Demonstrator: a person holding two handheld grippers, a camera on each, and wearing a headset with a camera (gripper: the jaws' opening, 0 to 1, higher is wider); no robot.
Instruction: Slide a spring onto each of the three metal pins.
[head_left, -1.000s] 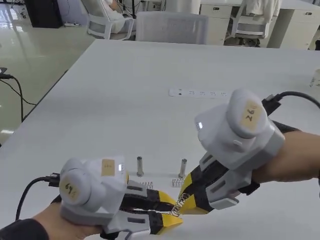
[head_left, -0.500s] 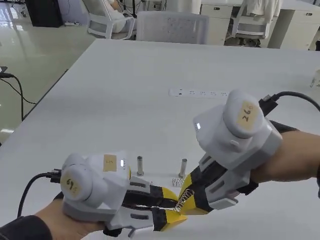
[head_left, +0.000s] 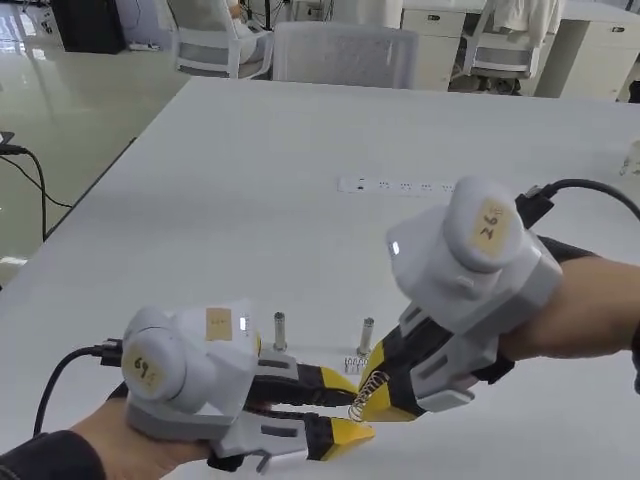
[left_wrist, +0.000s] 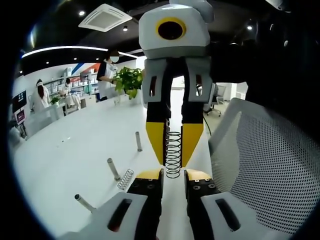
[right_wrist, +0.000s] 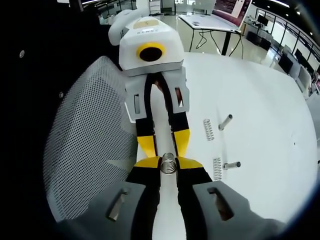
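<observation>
**Spring pinched in your right gripper, left jaws parted at its free end**

Your right gripper (right_wrist: 168, 163) has its yellow-tipped jaws closed on the held spring (left_wrist: 173, 150). It grips the coil by its sides, so the coil sticks out past the tips toward your other hand. Your left gripper (left_wrist: 173, 175) meets it nose to nose. Its jaws stand a little apart, and the free end of the held spring sits right at the gap between the tips (whether the pads actually touch the coil, you cannot tell from these views). In the head view both grippers hang low over the near part of the white table (head_left: 250, 200), with the coil bridging them.

Just beyond the grippers, two bare metal pins stand upright and apart from each other: the left pin (head_left: 279, 330) and the right pin (head_left: 366, 335). A third pin (left_wrist: 84, 202) shows in your left gripper view, the nearest of the row to that camera.

A loose spring (head_left: 355, 362) lies flat on the table just beside the foot of the right pin. A second loose spring (right_wrist: 208, 129) lies near the left pin, seen in your right gripper view.

Farther back on the table lies a white power strip (head_left: 400, 186), well apart from the pins, and a grey mesh chair (head_left: 345, 55) stands at the far edge.
</observation>
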